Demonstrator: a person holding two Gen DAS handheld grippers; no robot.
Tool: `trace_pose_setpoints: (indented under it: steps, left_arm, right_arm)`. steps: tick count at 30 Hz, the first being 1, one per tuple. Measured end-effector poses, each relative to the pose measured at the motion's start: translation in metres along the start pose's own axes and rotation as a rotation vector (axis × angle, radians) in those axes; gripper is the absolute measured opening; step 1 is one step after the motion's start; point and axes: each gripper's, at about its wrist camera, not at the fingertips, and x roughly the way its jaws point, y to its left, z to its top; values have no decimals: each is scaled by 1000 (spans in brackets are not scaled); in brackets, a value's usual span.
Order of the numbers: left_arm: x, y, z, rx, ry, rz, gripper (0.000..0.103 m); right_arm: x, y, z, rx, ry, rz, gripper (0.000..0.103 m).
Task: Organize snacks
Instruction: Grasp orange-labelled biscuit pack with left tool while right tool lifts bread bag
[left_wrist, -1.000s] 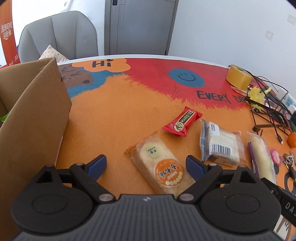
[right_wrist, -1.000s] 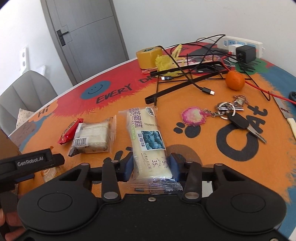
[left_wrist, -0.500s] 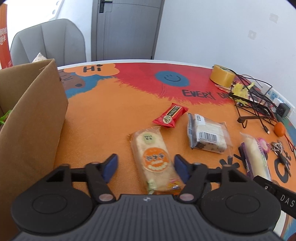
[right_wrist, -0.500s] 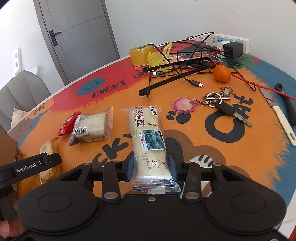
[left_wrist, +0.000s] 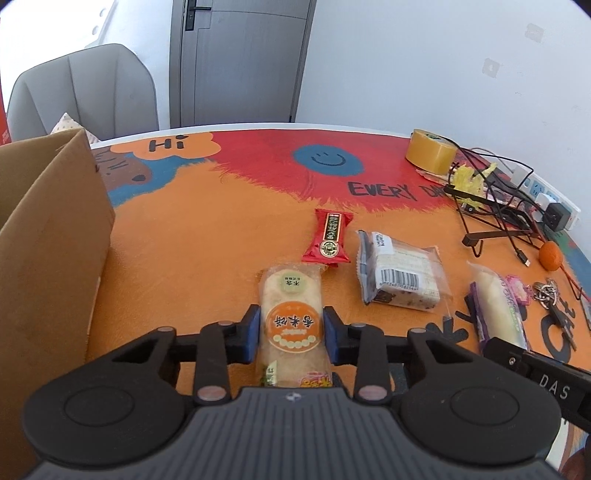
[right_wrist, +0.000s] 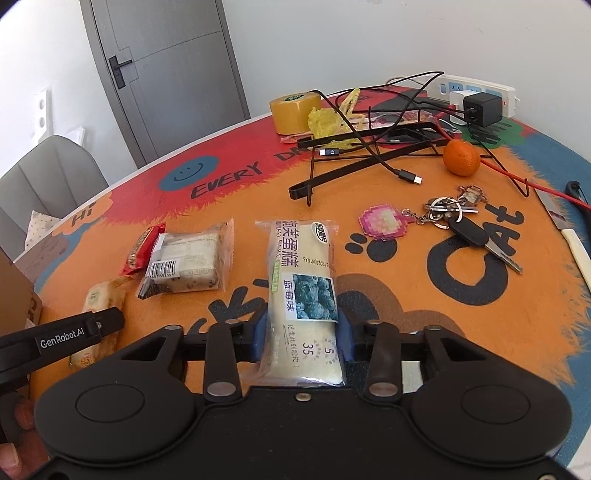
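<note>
- Here the left gripper (left_wrist: 291, 334) has just been closing — its blue fingers (left_wrist: 251, 333) now press both sides of the clear-wrapped rice cracker pack with the orange round label (left_wrist: 291, 317), lying on the orange printed worktop (left_wrist: 192, 258) beside the brown cardboard box (left_wrist: 48, 251).
- The right gripper (right_wrist: 303, 332) has been closing too, clamped on the long clear-wrapped blueberry cake bar (right_wrist: 303, 288) — near the keys (right_wrist: 461, 221).

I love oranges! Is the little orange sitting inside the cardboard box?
No, the orange sits on the table beside the black cables.
</note>
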Motion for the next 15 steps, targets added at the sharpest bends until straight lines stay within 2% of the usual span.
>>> trace_pose_setpoints:
  steps: [4,15]
  left_arm:
    - [-5,0,-1,2,-8,-22,34]
    - [-39,9,9,-14,-78,-44,34]
  right_arm:
    - [-4,-3,-1,17,-11,22,32]
    - [-23,13,2,7,-59,61,31]
